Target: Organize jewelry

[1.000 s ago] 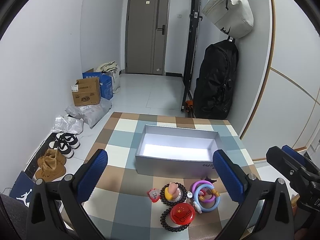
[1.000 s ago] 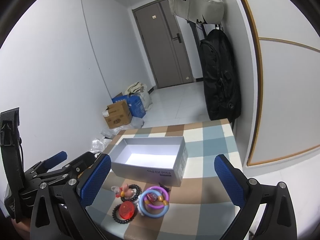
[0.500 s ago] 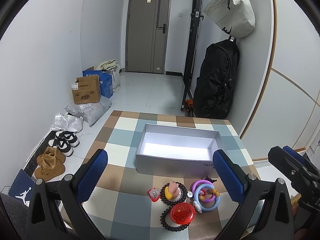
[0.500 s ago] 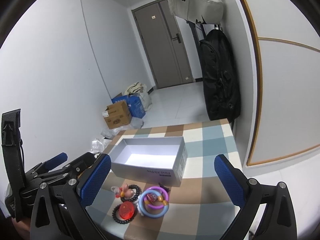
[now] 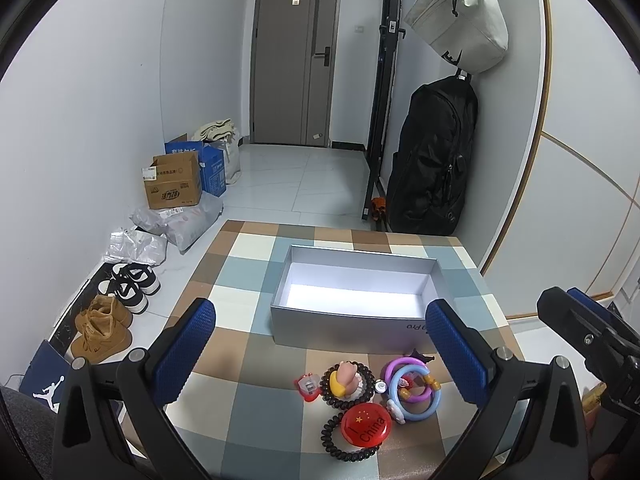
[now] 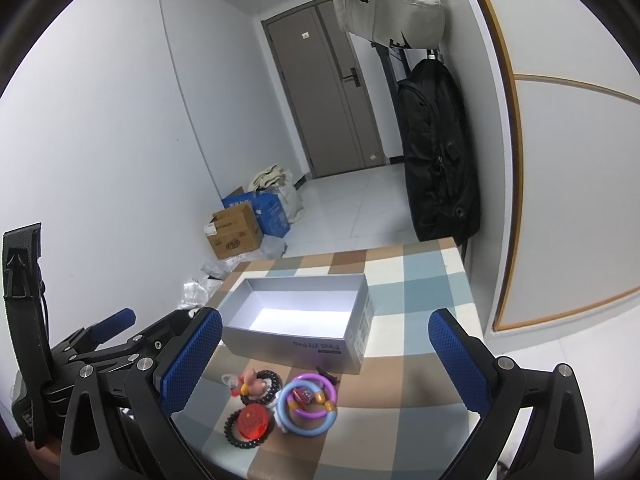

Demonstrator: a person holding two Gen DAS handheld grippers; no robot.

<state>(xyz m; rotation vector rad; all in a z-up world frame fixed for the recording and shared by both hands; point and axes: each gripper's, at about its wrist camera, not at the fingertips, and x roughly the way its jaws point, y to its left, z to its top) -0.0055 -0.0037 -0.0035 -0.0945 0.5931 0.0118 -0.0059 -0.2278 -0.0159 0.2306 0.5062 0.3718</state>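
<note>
Checked-cloth counter w/ empty grey box at centre; trinket pile lies just in front of the box, low between both tongs, left tongs & right tongs both spread apart, empty, left looks marginally nearer.

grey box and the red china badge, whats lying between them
In the left wrist view, a black bead bracelet with a pink figure lies between the grey box and the red badge.
</note>
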